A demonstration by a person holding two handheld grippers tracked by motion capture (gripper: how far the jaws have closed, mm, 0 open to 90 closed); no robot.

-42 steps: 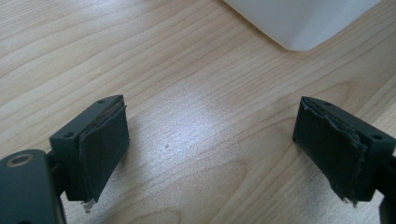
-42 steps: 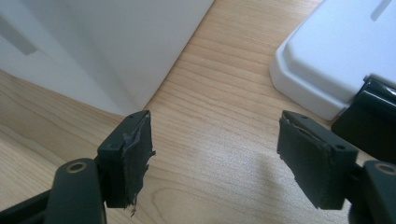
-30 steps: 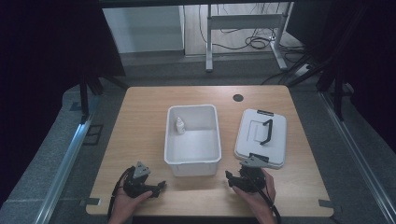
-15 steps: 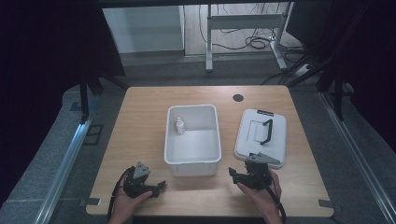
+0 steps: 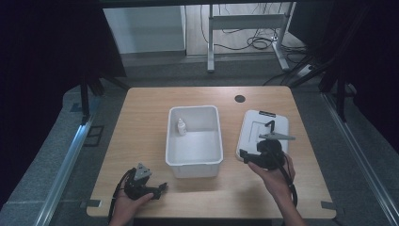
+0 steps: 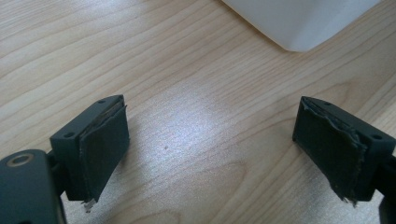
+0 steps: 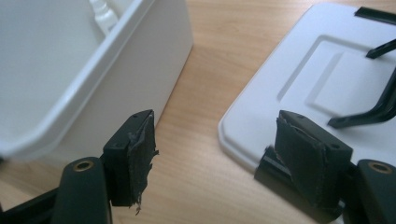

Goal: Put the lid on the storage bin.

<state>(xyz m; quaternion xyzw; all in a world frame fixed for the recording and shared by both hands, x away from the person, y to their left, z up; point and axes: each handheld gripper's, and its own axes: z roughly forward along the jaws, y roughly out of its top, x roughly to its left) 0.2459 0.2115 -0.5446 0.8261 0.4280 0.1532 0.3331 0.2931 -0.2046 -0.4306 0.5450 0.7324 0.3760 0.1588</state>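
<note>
Two grippers occupied the lower frame of the high view. The right gripper (image 5: 245, 155), jaws spread apart and holding nothing, hovered at the near-left corner of the white lid (image 5: 263, 127), right of centre. The left gripper (image 5: 161, 188), likewise spread and unloaded, rested at lower left beside the white bin (image 5: 194, 165), which contained a small bottle (image 5: 180, 126).

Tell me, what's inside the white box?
A small white bottle stands inside the white box, near its far left corner. The rest of the floor that shows looks bare. The near wall hides a strip of the floor just behind it.
</note>
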